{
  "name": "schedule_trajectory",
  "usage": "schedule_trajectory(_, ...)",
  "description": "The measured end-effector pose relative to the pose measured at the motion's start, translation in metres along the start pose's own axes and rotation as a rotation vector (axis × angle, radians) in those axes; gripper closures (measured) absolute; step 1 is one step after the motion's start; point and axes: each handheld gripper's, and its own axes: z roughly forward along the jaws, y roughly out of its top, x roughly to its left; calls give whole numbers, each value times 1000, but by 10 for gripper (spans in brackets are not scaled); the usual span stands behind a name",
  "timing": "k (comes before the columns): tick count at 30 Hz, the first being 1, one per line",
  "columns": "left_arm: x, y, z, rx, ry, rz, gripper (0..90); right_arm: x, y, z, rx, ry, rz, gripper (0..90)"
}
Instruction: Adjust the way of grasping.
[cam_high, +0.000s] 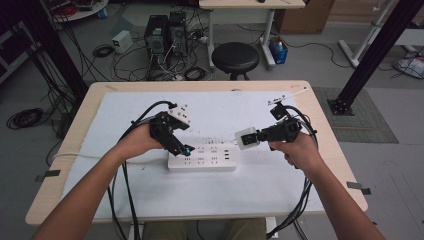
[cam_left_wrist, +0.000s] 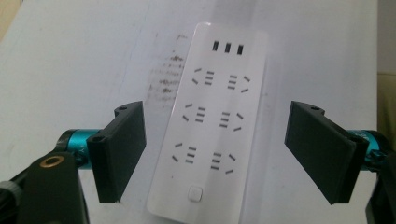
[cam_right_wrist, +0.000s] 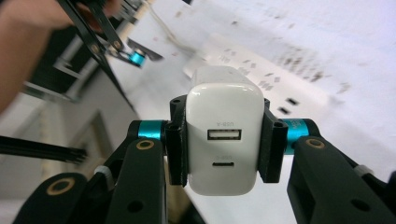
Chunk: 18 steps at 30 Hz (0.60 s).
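So, high view: white power strip (cam_high: 202, 158) lies centre frame on the white mat (cam_high: 150, 190) covering the table (cam_high: 55, 165). Left gripper (cam_high: 186, 149) sits at the strip's left end, tips down at it. Right gripper (cam_high: 248, 138), right of centre, pinches a white charger (cam_high: 246, 138) above the strip's right end.

Left gripper view: jaws spread wide, one each side of the strip (cam_left_wrist: 212, 126), not touching it. Strip runs bottom to top, USB ports at top, button at bottom.

Right gripper view: jaws clamped on the charger (cam_right_wrist: 223, 128), its USB ports facing the camera. Strip (cam_right_wrist: 261, 79) blurred behind, upper right. Left gripper (cam_right_wrist: 133, 55) upper left.
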Motion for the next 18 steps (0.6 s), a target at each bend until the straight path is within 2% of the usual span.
schedule_trajectory(3, 2, -5, -2, 3, 7, -11, 206, -1, 0, -4, 2, -24, -26, 619)
schedule_trajectory(4, 3, -7, -3, 2, 11, -19, 206, -1, -1, -7, 15, -59, -50, 619)
schedule_trajectory(7, 8, -15, -8, 1, 26, -46, 206, 0, -2, -10, 43, -126, -87, 619)
schedule_trajectory(9, 10, -16, -9, 8, 28, -42, 206, 1, -1, -10, 74, -172, -115, 619)
schedule_trajectory(10, 11, -20, -10, 13, 34, -56, 206, 1, -1, -11, 90, -194, -127, 619)
schedule_trajectory(18, 15, -31, -14, 49, 50, -74, 206, 5, 0, -15, 197, -321, -188, 619)
